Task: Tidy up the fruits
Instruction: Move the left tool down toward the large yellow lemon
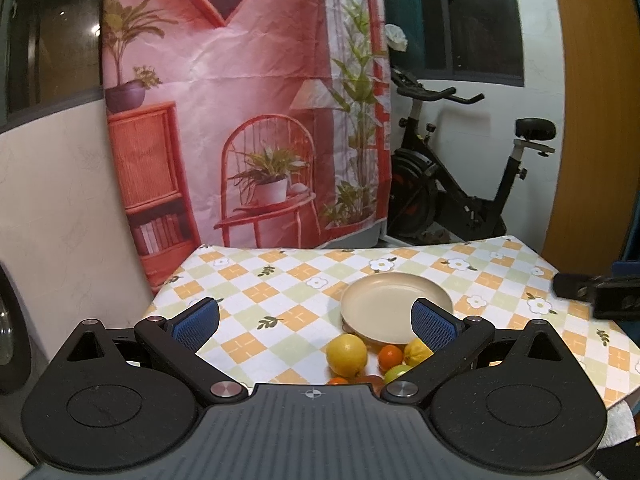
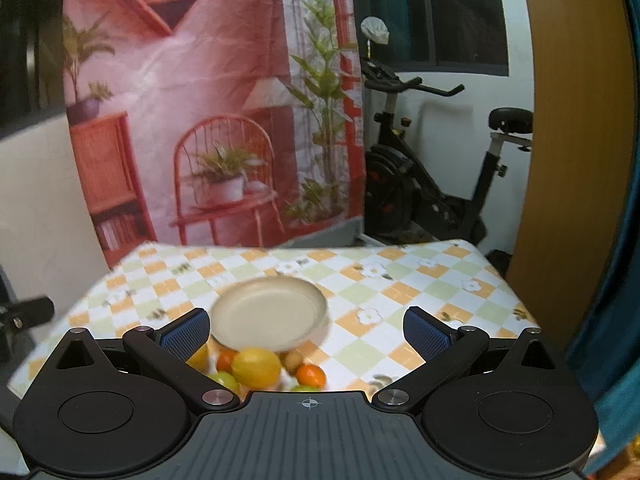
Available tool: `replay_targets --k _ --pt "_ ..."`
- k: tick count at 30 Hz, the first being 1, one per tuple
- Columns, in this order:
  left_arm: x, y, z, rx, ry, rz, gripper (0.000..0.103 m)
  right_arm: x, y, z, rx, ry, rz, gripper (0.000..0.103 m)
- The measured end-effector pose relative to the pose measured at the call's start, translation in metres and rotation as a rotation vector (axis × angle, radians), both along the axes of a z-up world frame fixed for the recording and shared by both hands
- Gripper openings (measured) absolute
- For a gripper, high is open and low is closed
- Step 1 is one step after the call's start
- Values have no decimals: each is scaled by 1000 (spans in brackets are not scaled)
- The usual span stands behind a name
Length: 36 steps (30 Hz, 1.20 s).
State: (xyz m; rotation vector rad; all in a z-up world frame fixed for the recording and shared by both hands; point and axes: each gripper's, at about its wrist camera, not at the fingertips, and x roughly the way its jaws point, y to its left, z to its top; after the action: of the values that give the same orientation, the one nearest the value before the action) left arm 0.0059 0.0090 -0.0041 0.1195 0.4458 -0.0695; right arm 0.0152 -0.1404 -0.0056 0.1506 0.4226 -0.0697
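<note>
A beige plate (image 1: 396, 304) sits on the checkered tablecloth (image 1: 280, 280), with nothing in it. Just in front of it lies a cluster of fruit: a large lemon (image 1: 346, 355), a small orange (image 1: 391, 356), a second lemon (image 1: 416, 352) and a green fruit (image 1: 396, 373). My left gripper (image 1: 316, 326) is open and empty, above the table left of the fruit. In the right wrist view the plate (image 2: 270, 314) and a lemon (image 2: 256, 368), an orange (image 2: 311, 376) and green fruit (image 2: 224, 380) show blurred. My right gripper (image 2: 306, 332) is open and empty above them.
A printed backdrop (image 1: 248, 100) hangs behind the table. An exercise bike (image 1: 452, 176) stands at the back right beside a wooden panel (image 1: 592, 120). The right gripper's tip (image 1: 600, 290) shows at the right edge of the left wrist view.
</note>
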Motion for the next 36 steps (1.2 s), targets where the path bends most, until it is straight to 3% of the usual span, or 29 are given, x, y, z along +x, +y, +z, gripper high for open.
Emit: replay_targets --k 5,12,21,26,31,36 --pt "19 11 -6 -27 32 29 102 13 -19 -6 -20 -73 35 103" --pt "50 12 -24 -56 56 9 94 46 -29 -38 -39 -85 49 103" --pt "86 16 -43 -75 100 -24 90 85 -42 -76 49 -78 47 103" --pt "102 15 -50 -75 125 -46 88 104 -52 -86 67 -18 64 103" --pt "120 27 -56 -135 166 -26 86 119 -52 -93 49 49 91 103" --pt "131 30 -55 -110 163 3 84 126 -49 -98 33 93 114 103"
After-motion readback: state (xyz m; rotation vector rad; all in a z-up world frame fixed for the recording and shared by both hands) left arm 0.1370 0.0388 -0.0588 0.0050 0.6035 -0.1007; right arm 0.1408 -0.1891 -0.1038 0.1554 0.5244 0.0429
